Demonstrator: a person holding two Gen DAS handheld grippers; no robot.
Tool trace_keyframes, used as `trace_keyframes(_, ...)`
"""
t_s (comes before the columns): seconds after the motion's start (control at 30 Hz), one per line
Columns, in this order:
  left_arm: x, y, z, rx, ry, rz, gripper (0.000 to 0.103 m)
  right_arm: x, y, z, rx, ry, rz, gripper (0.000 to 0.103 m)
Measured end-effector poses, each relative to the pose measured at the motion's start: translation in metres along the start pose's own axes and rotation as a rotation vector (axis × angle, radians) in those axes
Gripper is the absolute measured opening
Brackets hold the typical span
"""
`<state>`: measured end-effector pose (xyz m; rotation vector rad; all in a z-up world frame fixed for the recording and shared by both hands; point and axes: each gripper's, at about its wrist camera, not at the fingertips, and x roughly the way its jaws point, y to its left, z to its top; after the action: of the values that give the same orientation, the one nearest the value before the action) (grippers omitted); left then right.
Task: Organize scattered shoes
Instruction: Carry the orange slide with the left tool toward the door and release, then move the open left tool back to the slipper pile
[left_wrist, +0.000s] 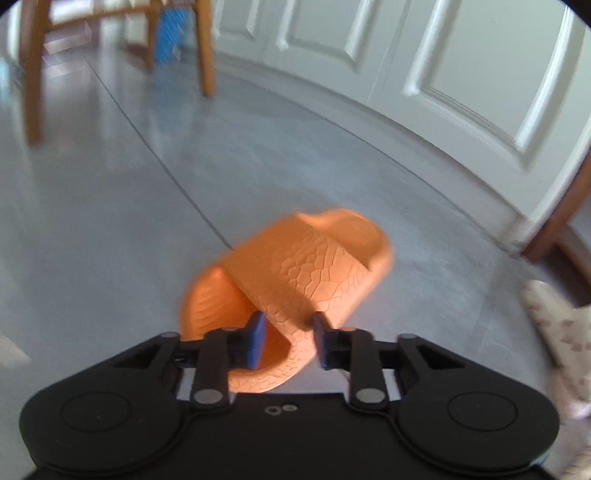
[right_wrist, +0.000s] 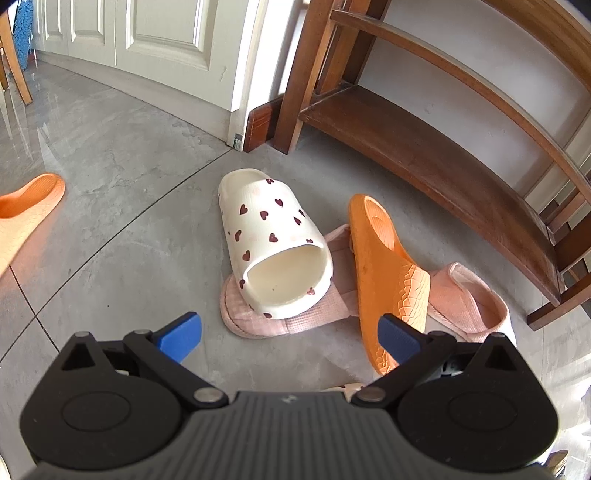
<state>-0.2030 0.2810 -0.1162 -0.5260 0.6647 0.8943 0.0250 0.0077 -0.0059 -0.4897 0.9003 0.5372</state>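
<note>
At the centre of the left wrist view, an orange slide slipper (left_wrist: 295, 280) with a cracked-scale embossed strap is clamped at its strap edge by the left claw (left_wrist: 288, 341), lifted over the grey floor (left_wrist: 110, 221). In the right wrist view, the right claw (right_wrist: 290, 341) is spread apart over a cream heart-print slipper (right_wrist: 273, 240), 1 second orange slipper (right_wrist: 384, 273) on edge, and pink slippers (right_wrist: 469, 299) beside the wooden shoe rack (right_wrist: 424, 147).

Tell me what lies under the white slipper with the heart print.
Under the white heart-print slipper lies a pink fabric slipper. Its toe end and one side show on the grey floor; its middle is covered. A second pink slipper lies partly behind the orange slipper.
</note>
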Motion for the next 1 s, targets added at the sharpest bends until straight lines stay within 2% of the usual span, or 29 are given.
trace_keyframes(0.13, -0.012, -0.001, -0.005, 0.058, 0.010, 0.011, 0.035, 0.001, 0.004, 0.001, -0.015, -0.006, 0.004, 0.103)
trace_keyframes(0.2, -0.019, -0.006, -0.012, 0.074, 0.030, -0.009, 0.035, 0.000, 0.004, 0.001, -0.020, -0.009, 0.002, 0.103)
trace_keyframes(0.27, -0.025, -0.020, -0.020, 0.128, 0.029, -0.058, 0.036, -0.002, -0.003, -0.001, -0.007, -0.004, -0.007, 0.103)
trace_keyframes(0.4, -0.034, -0.074, -0.029, 0.304, 0.010, -0.235, 0.038, -0.005, -0.015, -0.005, 0.016, 0.006, -0.024, 0.103)
trace_keyframes(0.53, -0.037, -0.138, -0.028, 0.449, 0.017, -0.429, 0.042, -0.016, -0.048, -0.013, 0.084, 0.015, -0.068, 0.103)
trace_keyframes(0.67, -0.050, -0.196, -0.038, 0.588, -0.009, -0.581, 0.043, -0.036, -0.086, -0.022, 0.173, -0.007, -0.111, 0.103)
trace_keyframes(0.77, -0.063, -0.232, -0.051, 0.640, -0.010, -0.683, 0.041, -0.050, -0.108, -0.033, 0.218, -0.014, -0.130, 0.103)
trace_keyframes(0.9, -0.072, -0.274, -0.065, 0.652, 0.028, -0.833, 0.042, -0.056, -0.125, -0.046, 0.237, 0.003, -0.150, 0.103)
trace_keyframes(1.0, -0.076, -0.315, -0.082, 0.681, 0.027, -0.915, 0.041, -0.064, -0.140, -0.063, 0.255, 0.025, -0.166, 0.103)
